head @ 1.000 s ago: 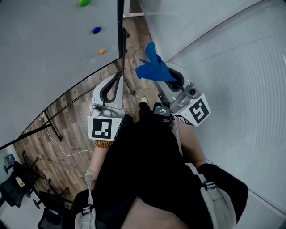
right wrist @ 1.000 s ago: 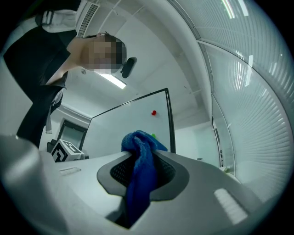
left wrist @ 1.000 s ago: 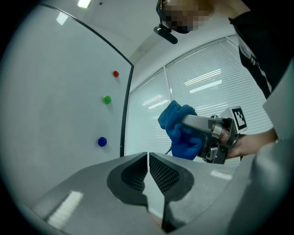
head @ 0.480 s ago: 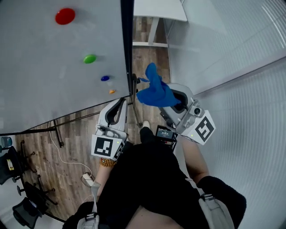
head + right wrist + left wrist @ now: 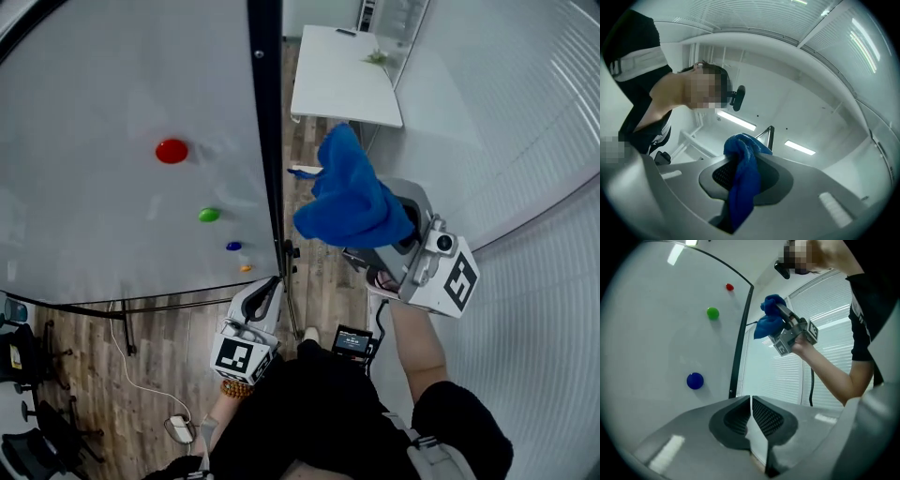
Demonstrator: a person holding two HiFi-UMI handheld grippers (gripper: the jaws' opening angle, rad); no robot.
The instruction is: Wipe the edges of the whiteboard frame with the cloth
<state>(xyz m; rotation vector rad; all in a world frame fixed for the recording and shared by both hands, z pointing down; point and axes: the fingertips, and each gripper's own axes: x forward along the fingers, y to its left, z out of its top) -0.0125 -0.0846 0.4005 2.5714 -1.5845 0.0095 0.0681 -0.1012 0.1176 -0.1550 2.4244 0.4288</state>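
The whiteboard [image 5: 122,112] fills the left of the head view, and its dark right frame edge [image 5: 267,141] runs down the middle. My right gripper [image 5: 380,225] is raised just right of that edge and is shut on a blue cloth [image 5: 349,202], which bunches over its jaws a little apart from the frame. In the right gripper view the cloth [image 5: 743,183] hangs between the jaws of my right gripper [image 5: 745,161]. My left gripper [image 5: 270,289] hangs low near the board's bottom right corner. Its jaws are shut with nothing between them [image 5: 751,401].
Red [image 5: 172,150], green [image 5: 208,215], blue [image 5: 233,246] and orange [image 5: 245,268] magnets sit on the board near the frame edge. A white table [image 5: 342,75] stands behind the board. A blind-covered wall [image 5: 525,141] is close on the right. Stand legs and a cable [image 5: 122,328] cross the wood floor.
My right gripper has risen with the cloth alongside the board's right edge. The view has tilted up, showing more board and magnets. My left gripper now sits lower in the view.
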